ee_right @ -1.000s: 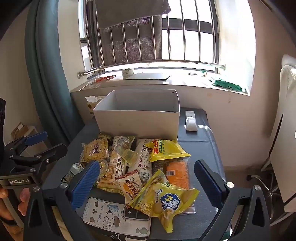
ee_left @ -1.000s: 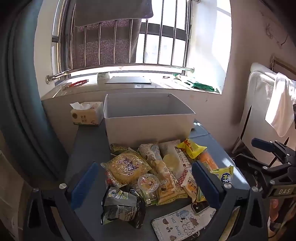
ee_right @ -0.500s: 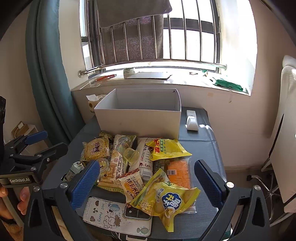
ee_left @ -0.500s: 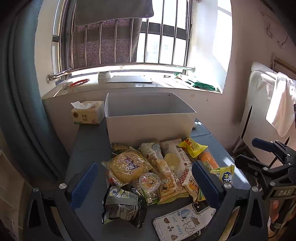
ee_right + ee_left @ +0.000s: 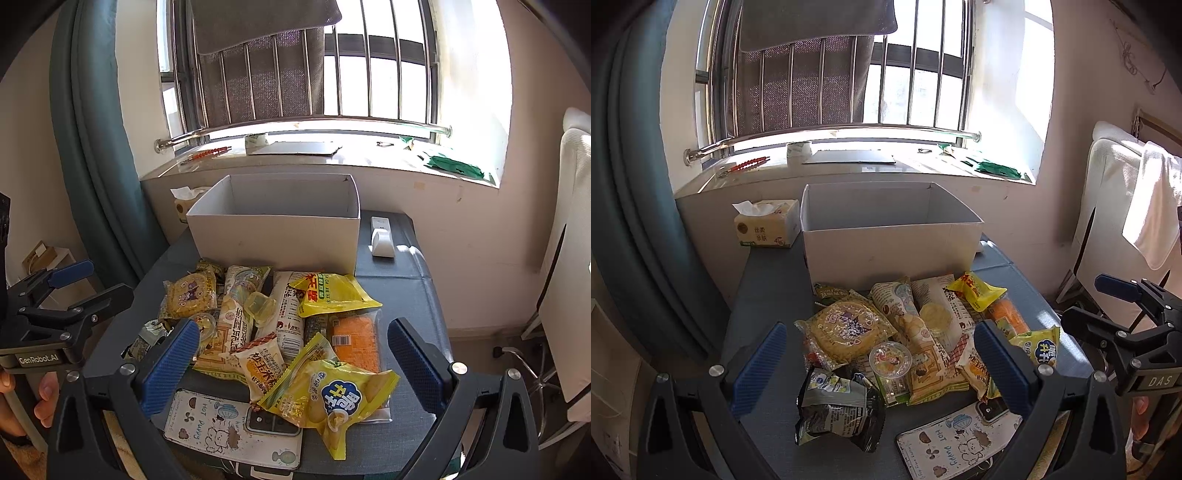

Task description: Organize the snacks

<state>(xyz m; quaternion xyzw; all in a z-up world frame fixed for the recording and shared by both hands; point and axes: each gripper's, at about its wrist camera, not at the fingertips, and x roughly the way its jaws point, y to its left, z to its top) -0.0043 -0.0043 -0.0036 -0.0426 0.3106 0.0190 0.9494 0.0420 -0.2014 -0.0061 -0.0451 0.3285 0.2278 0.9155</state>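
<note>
Left wrist view: the left gripper (image 5: 879,363) hangs with jaws spread wide and nothing between them, above the near end of the snacks (image 5: 908,332). The right gripper (image 5: 291,363) is likewise spread and unloaded over its side of the heap. Nothing is gripped yet, so this looks like the start, choosing a first packet. The next move likely calls for lowering onto one packet and carrying it to the box (image 5: 890,236) just beyond. The packets are crinkly, glossy film, soft and slippery; a small clear cup (image 5: 890,360) is rigid. The box is plain white card, open-topped, apparently holding nothing.
</note>
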